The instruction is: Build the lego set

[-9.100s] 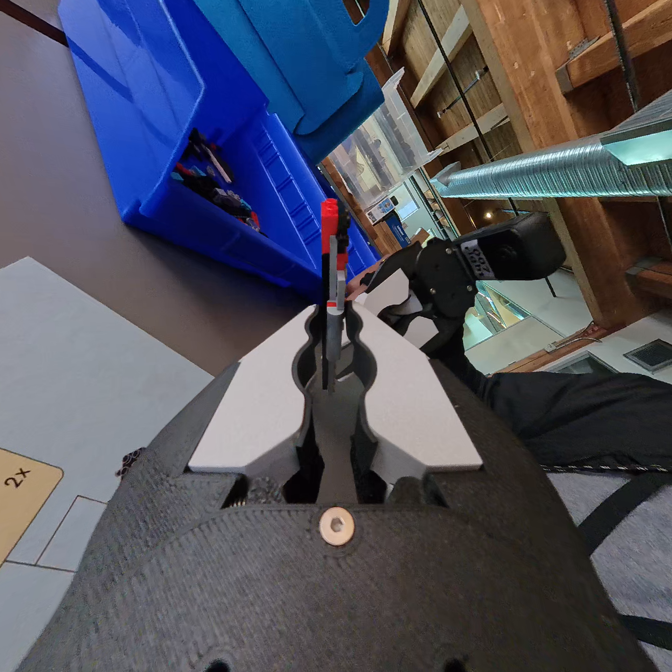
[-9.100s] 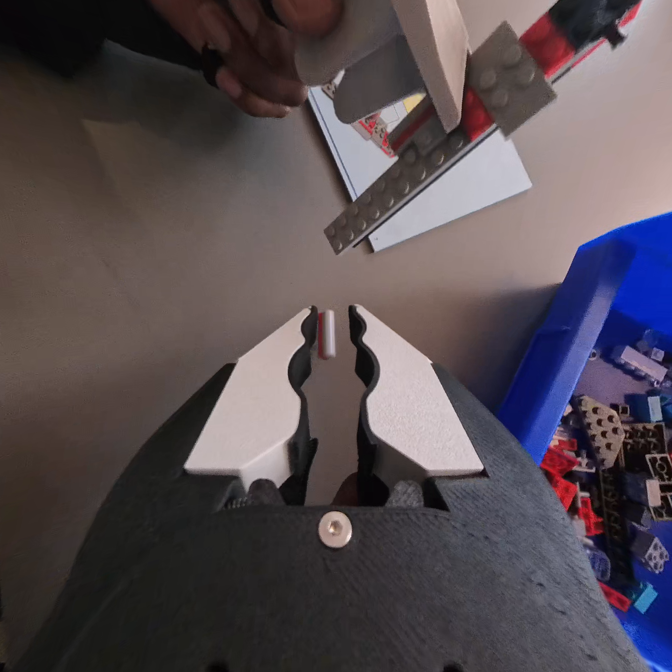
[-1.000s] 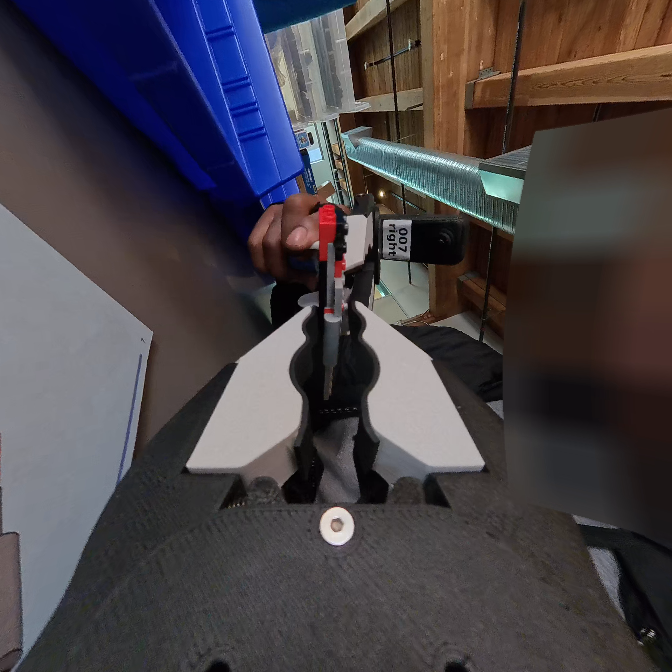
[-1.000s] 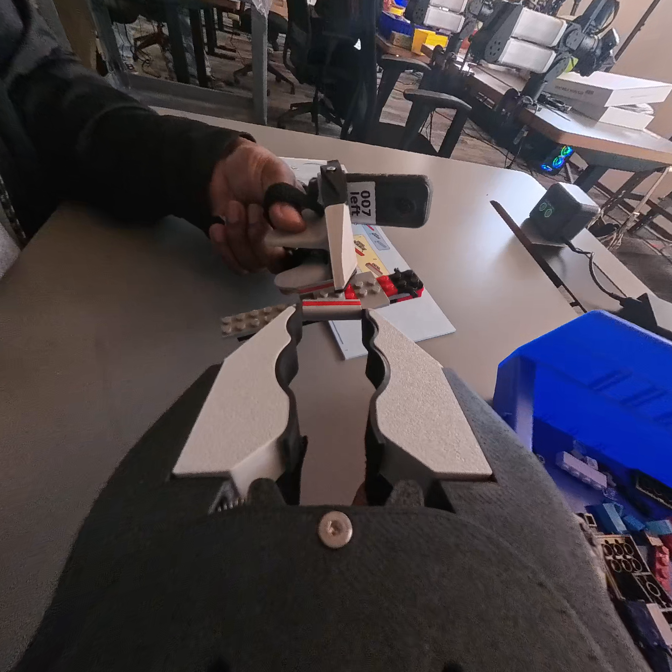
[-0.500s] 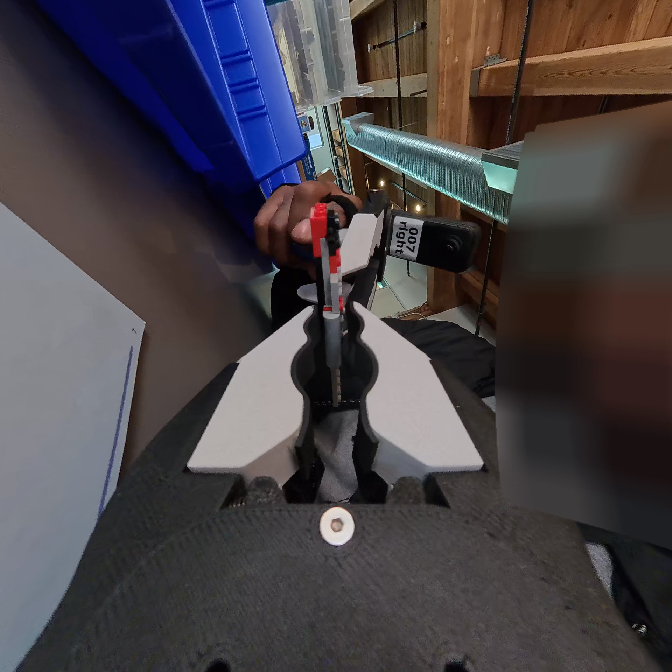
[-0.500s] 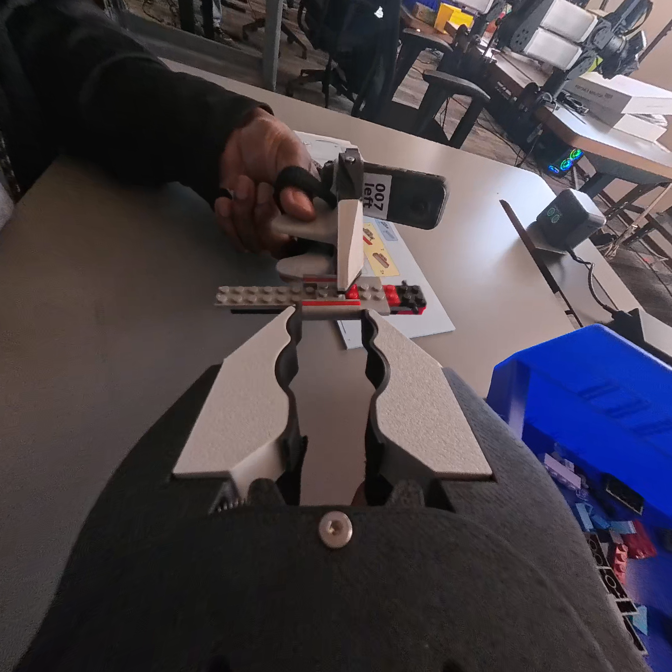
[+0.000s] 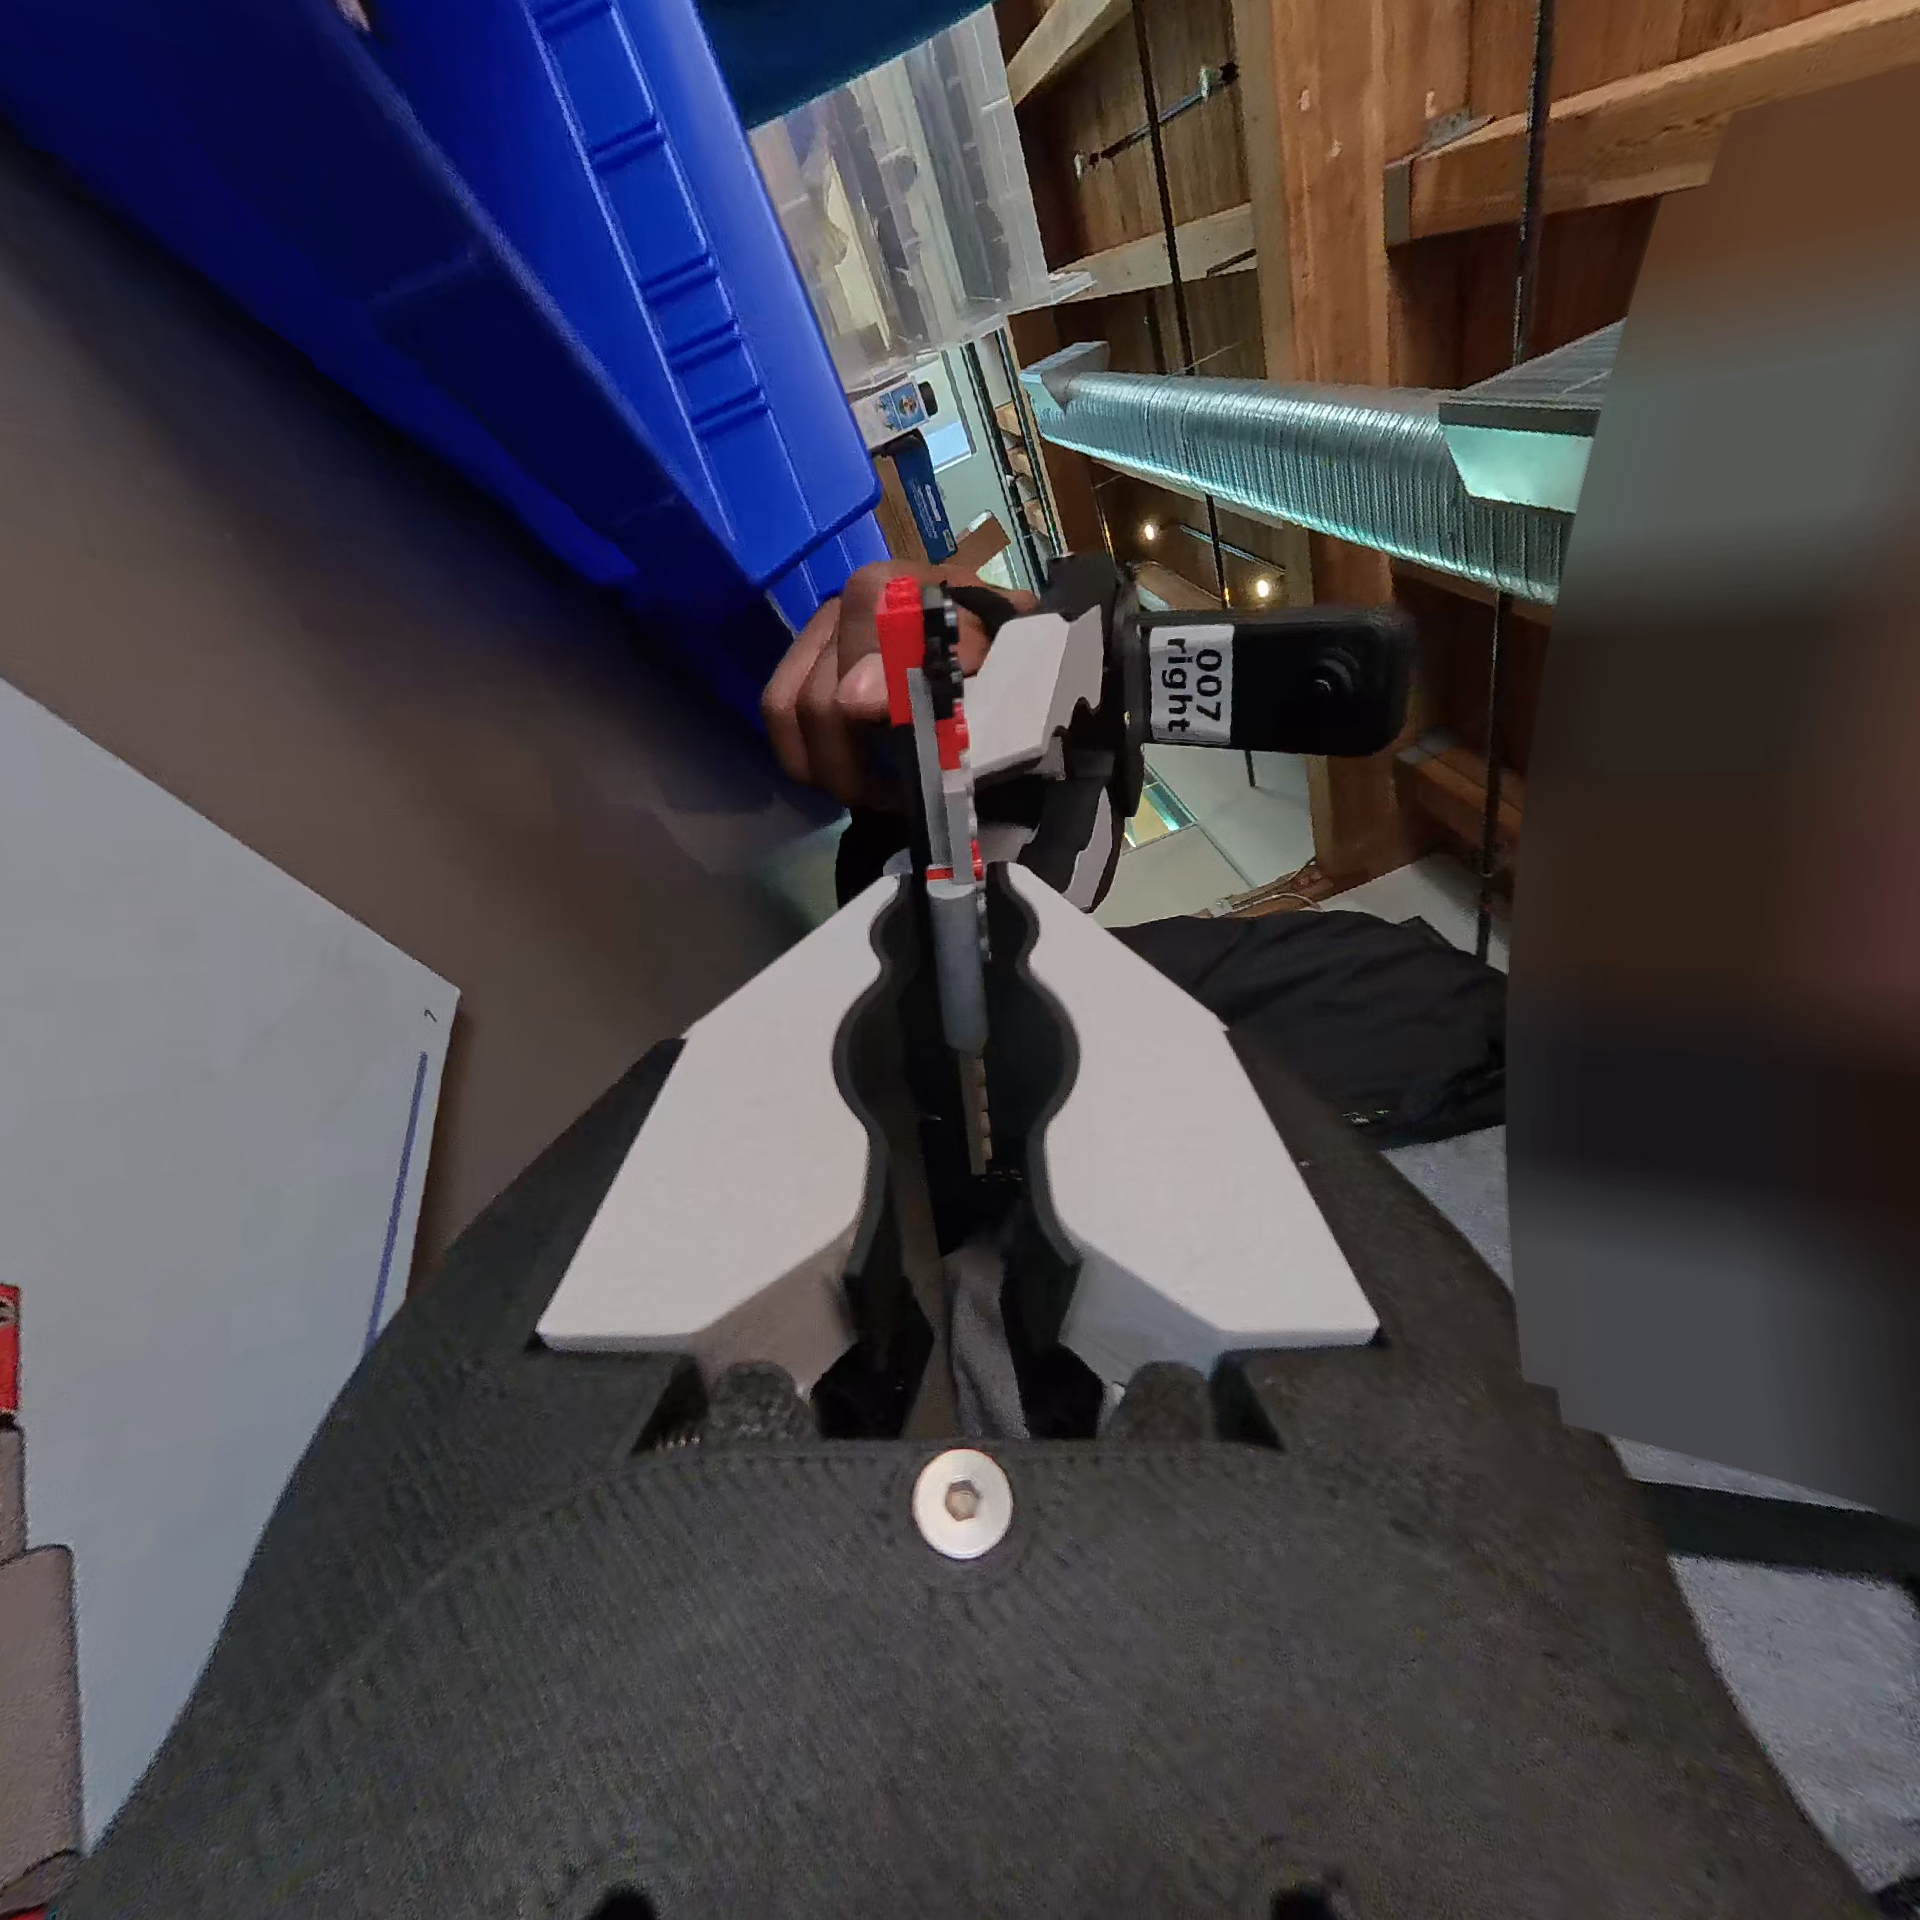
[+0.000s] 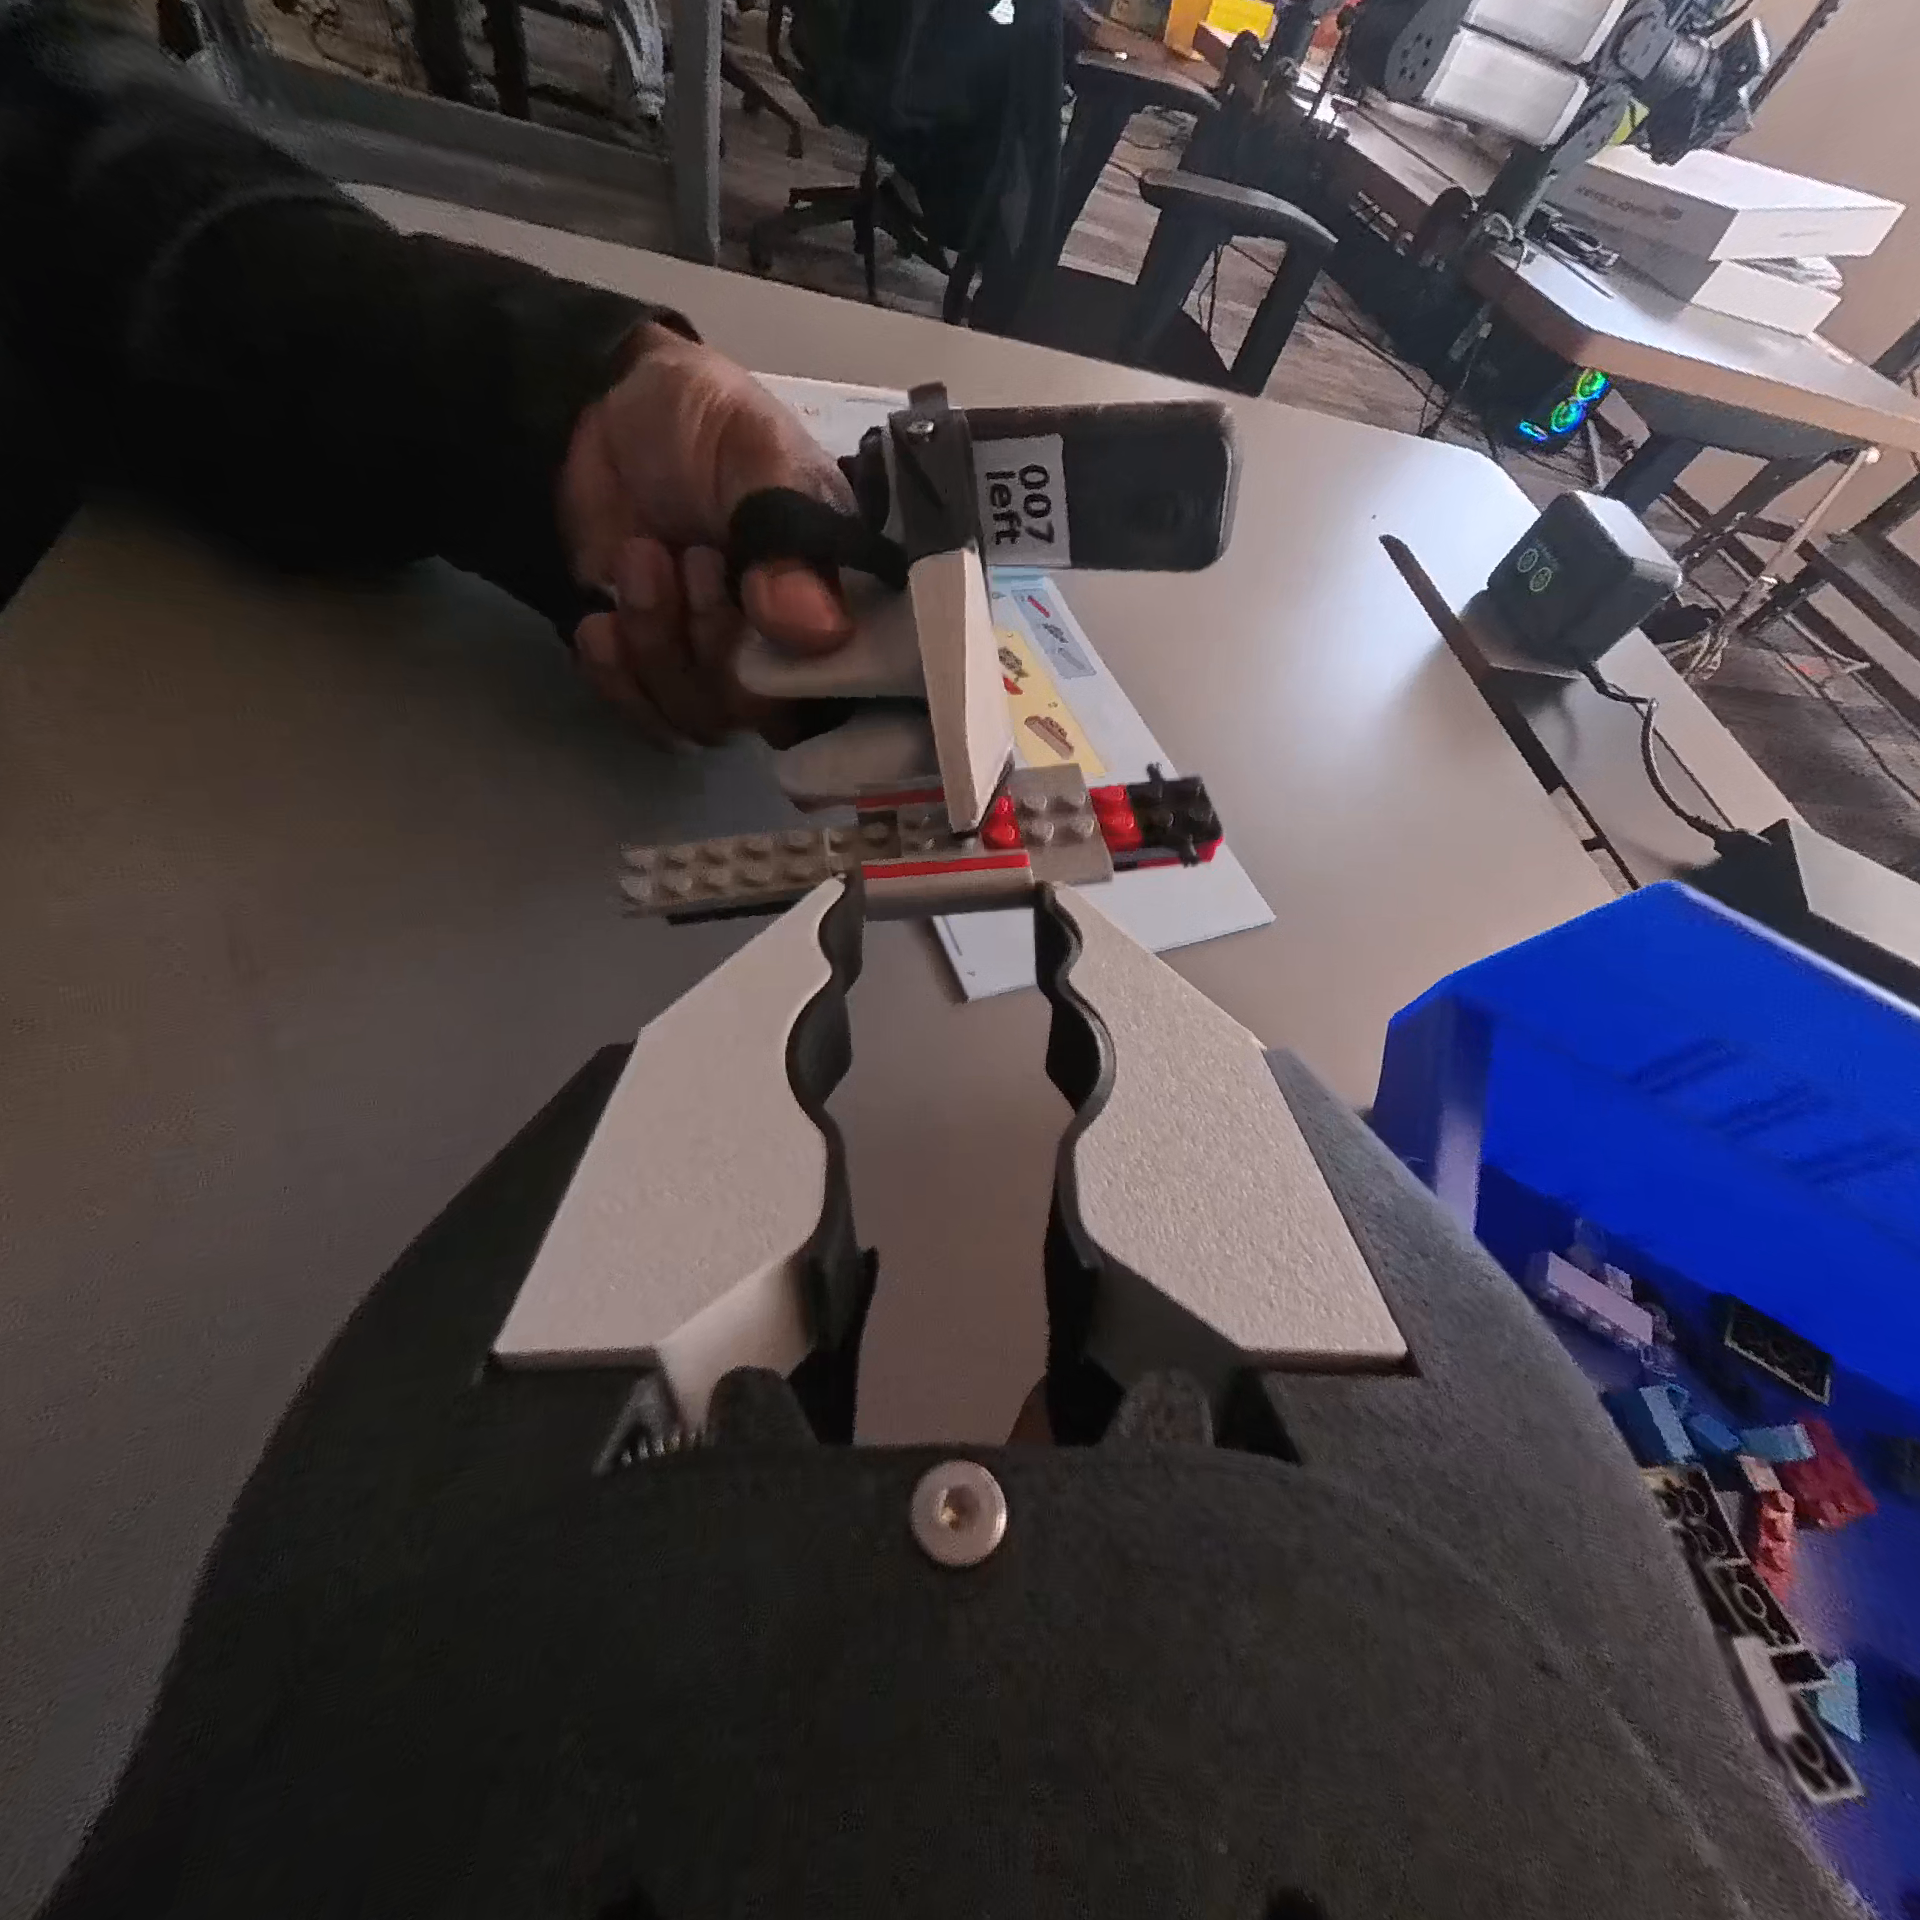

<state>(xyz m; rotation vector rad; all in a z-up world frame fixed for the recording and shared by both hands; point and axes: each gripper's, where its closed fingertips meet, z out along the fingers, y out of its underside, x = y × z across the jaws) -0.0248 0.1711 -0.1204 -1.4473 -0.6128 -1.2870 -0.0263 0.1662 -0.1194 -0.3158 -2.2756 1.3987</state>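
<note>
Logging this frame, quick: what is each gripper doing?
Left gripper: shut on the lego build.
Right gripper: open, empty, tips at the build's edge.

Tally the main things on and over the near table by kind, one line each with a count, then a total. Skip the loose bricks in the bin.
Handheld grippers: 2, the left gripper and the right gripper
Lego assembly: 1
Instruction sheet: 1
Blue bin: 1
Small black device: 1
Total: 6
</note>
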